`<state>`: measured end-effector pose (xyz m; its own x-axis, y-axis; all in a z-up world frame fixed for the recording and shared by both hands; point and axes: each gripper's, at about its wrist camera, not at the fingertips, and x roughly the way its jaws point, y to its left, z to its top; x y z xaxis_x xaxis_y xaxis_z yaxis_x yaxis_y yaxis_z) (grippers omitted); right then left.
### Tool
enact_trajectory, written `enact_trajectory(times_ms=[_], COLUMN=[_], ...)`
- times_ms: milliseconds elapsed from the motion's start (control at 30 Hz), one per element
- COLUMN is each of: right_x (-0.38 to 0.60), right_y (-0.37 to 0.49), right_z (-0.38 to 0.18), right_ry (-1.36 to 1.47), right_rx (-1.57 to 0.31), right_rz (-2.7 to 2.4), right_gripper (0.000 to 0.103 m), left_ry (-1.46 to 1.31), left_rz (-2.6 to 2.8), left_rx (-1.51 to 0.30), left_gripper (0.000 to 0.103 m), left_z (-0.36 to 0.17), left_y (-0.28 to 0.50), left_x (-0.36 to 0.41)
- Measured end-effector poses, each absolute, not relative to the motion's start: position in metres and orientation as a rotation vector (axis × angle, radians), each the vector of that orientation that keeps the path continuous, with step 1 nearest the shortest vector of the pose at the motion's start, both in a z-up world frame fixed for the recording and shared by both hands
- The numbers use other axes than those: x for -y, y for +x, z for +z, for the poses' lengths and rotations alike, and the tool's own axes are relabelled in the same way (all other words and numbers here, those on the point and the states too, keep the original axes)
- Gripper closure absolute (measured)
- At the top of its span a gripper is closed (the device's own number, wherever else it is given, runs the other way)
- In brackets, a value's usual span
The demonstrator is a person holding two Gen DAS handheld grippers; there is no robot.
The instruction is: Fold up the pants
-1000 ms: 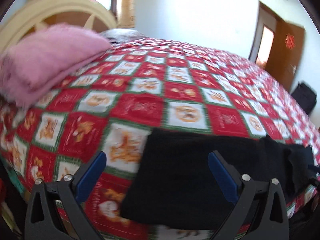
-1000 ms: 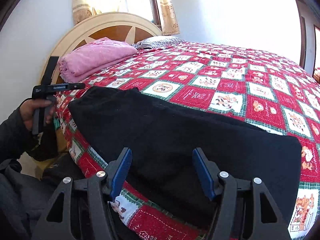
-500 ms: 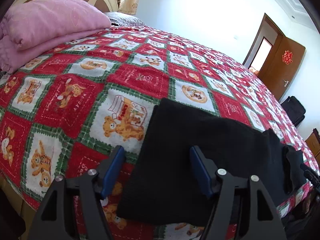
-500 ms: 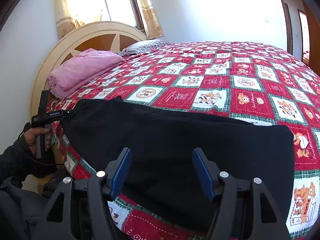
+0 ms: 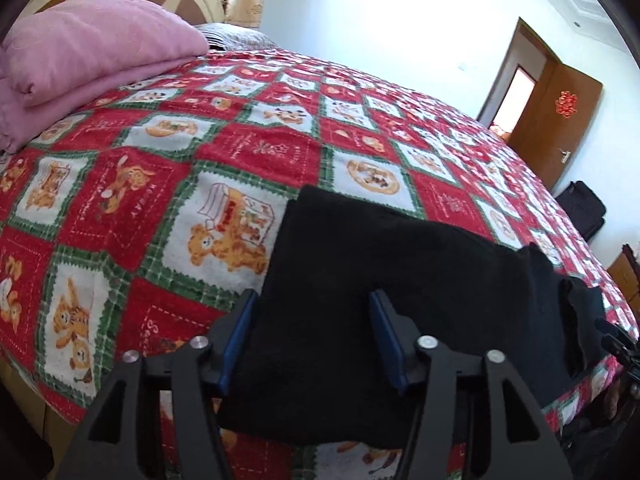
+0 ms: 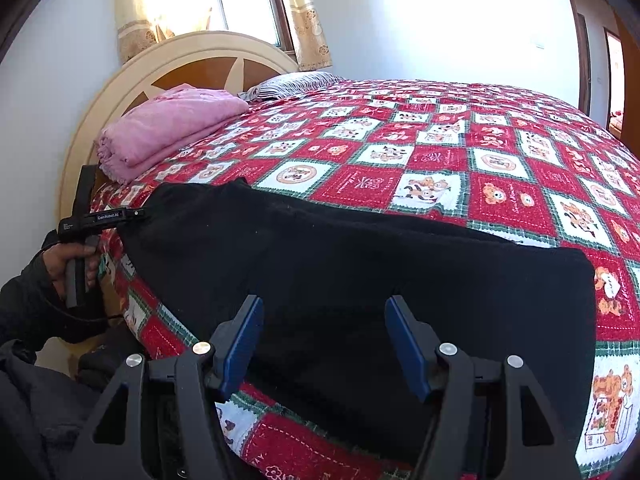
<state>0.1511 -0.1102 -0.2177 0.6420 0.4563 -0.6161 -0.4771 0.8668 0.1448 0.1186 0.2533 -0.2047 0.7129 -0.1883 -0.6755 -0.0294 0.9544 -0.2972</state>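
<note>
Closing in now, the left gripper [image 5: 310, 336] has dropped toward the bed since a second ago, and its jaws, which stood wide then, are narrowing around the near end of the black pants [image 5: 360, 288]. Dark cloth fills the gap between the blue pads [image 5: 236, 332], though I can't say the pads are pressing it yet. Call it a pinch in the making, not a grip.

Over on the other side, the right gripper [image 6: 324, 340] has barely stirred: same half-spread jaws as a second ago, hovering above the near edge of the pants [image 6: 360, 280], with fabric showing between them but nothing clamped. From its camera you can spot the left tool off to the far left, with the person's hand [image 6: 70, 256] on its handle at the end of the garment.

What it means: this looks like the pick-up for a fold, one end about to be seized, the other waiting its turn. The pants lie flat in a long band straight ahead of both grippers, along the near side of the bed.

The surface is a soft quilt [image 5: 260, 148] in red, white and green squares with bear prints. Beyond the left gripper, up and to its left, sits a folded pink blanket [image 5: 96, 60] against a cream headboard [image 6: 192, 56]. A brown door [image 5: 556, 120] stands open far to its right, with a curtained window above the headboard.
</note>
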Motion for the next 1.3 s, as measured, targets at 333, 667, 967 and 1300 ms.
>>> enact_trajectory(times_ms=[333,667,967,1300], right_x=[0.116,0.117,0.117,0.113], right_y=[0.151,0.152,0.154,0.153], right_z=[-0.213,-0.212,-0.214,-0.218], right_ry=[-0.014,-0.008,-0.010,-0.020], right_rx=[-0.670,-0.665,-0.670,-0.676], right_rz=[0.515,0.510,0.503,0.499], right_gripper=[0.038,0.038,0.038,0.038], left_ry=[-0.439,-0.384,-0.342,-0.338], left_rz=[-0.215,-0.261,-0.113,-0.142], left_rx=[-0.671,-0.630,-0.762,-0.760], left_gripper=[0.082,0.083,0.071,0.063], left_z=[-0.174,-0.135,-0.198,-0.211], left_y=[0.105,0.094,0.108,0.104], left_x=[-0.259,-0.238,-0.259,-0.263])
